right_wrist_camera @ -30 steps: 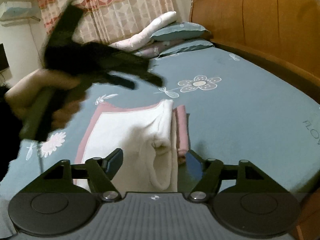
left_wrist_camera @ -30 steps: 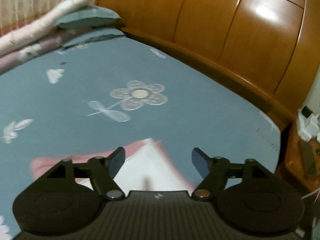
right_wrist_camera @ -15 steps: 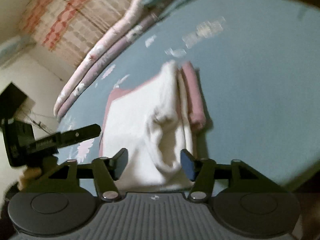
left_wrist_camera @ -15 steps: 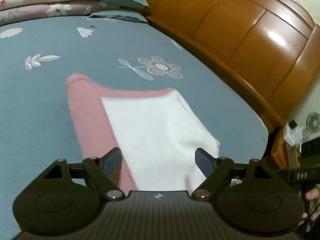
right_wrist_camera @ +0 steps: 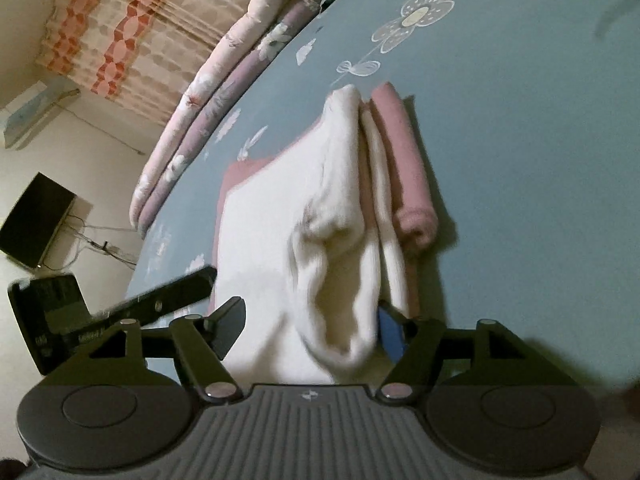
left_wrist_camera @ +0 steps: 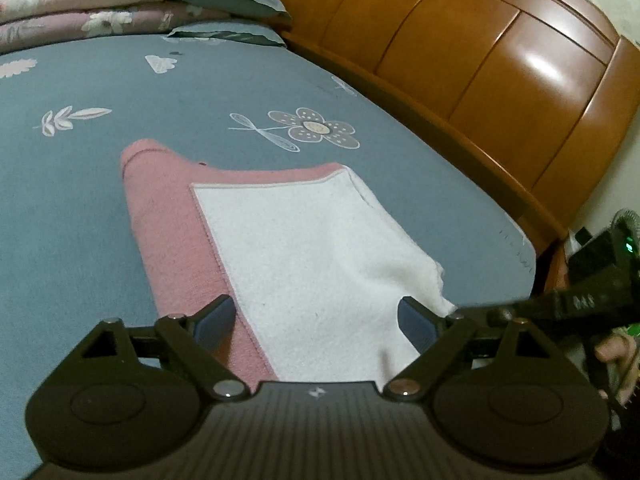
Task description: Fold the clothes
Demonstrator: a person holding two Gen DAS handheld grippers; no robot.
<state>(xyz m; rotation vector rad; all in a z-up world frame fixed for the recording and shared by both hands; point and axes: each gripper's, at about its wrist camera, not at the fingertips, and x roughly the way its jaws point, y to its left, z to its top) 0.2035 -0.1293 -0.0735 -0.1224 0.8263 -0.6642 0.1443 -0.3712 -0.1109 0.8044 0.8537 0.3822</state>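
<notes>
A pink and white garment [left_wrist_camera: 304,248] lies partly folded on the blue flowered bedsheet [left_wrist_camera: 80,208]. My left gripper [left_wrist_camera: 316,322] is open over its near edge, one finger above the pink border and the other above the white panel. In the right wrist view the garment's [right_wrist_camera: 272,232] right side is doubled over into a thick white fold [right_wrist_camera: 344,184], with a pink roll [right_wrist_camera: 404,160] beside it. My right gripper [right_wrist_camera: 310,326] is open, and the end of the white fold bulges between its fingers. Whether the fingers touch the cloth I cannot tell.
A wooden headboard [left_wrist_camera: 480,72] runs along the far side of the bed. Pillows and folded quilts [left_wrist_camera: 120,12] are stacked at one end. A curtain [right_wrist_camera: 120,32] and a dark screen [right_wrist_camera: 36,220] stand beyond the bed. The right gripper's body [left_wrist_camera: 592,300] is beside the bed's right corner.
The left gripper swung back from the headboard and settled over the garment's near edge. The right gripper tilted and moved closer to the white fold. Both stayed open.
</notes>
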